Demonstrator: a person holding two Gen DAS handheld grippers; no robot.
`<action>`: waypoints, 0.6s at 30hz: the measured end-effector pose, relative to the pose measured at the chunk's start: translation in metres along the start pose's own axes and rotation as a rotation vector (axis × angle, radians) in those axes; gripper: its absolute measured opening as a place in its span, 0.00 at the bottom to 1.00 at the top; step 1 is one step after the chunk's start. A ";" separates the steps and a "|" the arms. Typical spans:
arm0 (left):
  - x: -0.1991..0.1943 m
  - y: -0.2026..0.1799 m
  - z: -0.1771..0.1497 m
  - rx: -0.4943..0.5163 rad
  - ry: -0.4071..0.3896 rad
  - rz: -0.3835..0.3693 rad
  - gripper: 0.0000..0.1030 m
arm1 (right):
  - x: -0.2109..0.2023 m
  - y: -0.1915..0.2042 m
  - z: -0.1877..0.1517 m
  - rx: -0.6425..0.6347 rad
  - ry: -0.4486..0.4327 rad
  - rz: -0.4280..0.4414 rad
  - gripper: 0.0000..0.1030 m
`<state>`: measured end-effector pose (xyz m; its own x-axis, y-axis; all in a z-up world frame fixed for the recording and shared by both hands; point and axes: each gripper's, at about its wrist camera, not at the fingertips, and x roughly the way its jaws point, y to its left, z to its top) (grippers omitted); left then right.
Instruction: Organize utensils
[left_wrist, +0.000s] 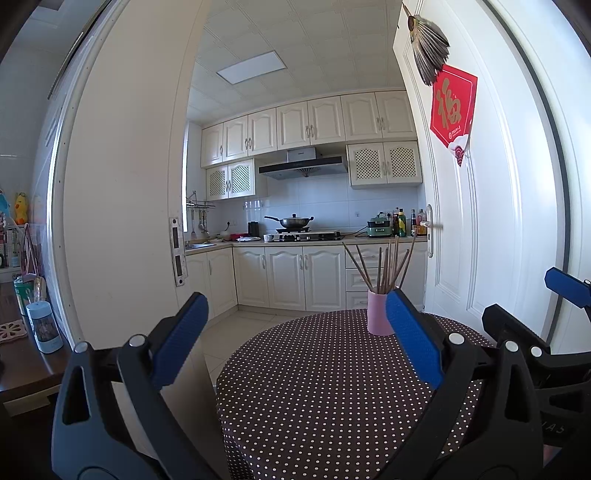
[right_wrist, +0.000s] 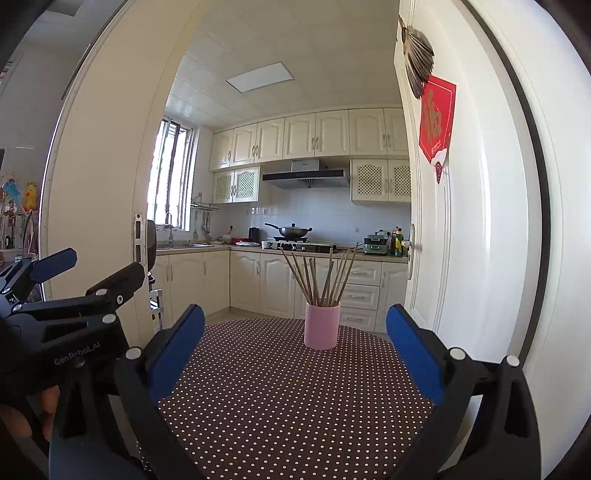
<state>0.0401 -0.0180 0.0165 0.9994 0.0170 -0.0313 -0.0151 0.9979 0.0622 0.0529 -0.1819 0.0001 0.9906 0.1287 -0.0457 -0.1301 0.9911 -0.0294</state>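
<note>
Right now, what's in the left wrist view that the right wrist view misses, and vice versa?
Left wrist only: a light blue canister on a dark wooden side table at the far left, and the right claw entering from the right edge.

Right wrist only: the barred kitchen window above the sink, and the left claw at the left, with part of a hand under it.

Both: the pink cup of chopsticks upright on the polka-dot tablecloth, the wok on the stove, the red door hanging. Both claws open, empty.
</note>
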 end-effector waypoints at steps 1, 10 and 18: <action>0.000 0.000 0.000 0.000 0.001 -0.001 0.92 | 0.000 0.000 0.000 0.001 0.000 -0.001 0.92; -0.001 -0.001 -0.001 0.003 0.001 0.001 0.92 | 0.000 0.002 0.000 0.007 0.005 -0.002 0.92; -0.001 -0.001 -0.001 0.002 0.003 0.003 0.92 | 0.001 0.005 0.000 0.010 0.011 0.000 0.92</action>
<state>0.0389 -0.0185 0.0151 0.9992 0.0198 -0.0337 -0.0175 0.9978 0.0646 0.0528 -0.1774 -0.0005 0.9901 0.1281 -0.0567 -0.1293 0.9914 -0.0192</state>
